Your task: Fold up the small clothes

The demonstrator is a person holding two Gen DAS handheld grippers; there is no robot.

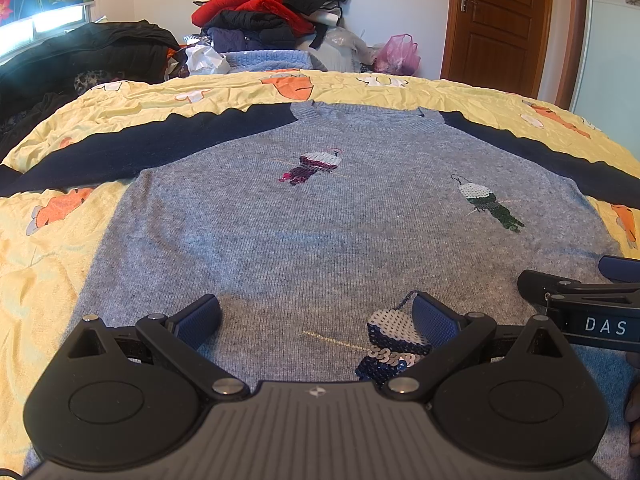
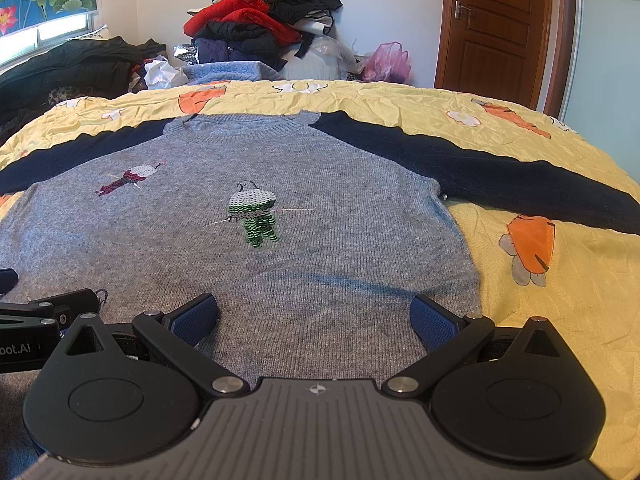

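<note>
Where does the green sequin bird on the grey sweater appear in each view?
Left wrist view: green sequin bird lies right of centre on the grey sweater.
Right wrist view: the bird lies left of centre.
Shared landmark: the brown door, upper right in both.

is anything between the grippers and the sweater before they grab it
Nothing visible. The left gripper and right gripper are both open directly over the grey sweater, which lies flat on the yellow bedspread with nothing on top.

My sweater [image 1: 320, 216]: matt grey knit, fuzzy navy sleeves, shiny sequin birds [image 2: 253, 210]. Sheet [image 2: 540, 320], lower right: thin, crinkled yellow cloth. My gripper [image 1: 316, 320]: matt black plastic, textured blue pads [image 1: 434, 318], bright metal pins. Door [image 1: 498, 20], upper right: glossy wood.
</note>
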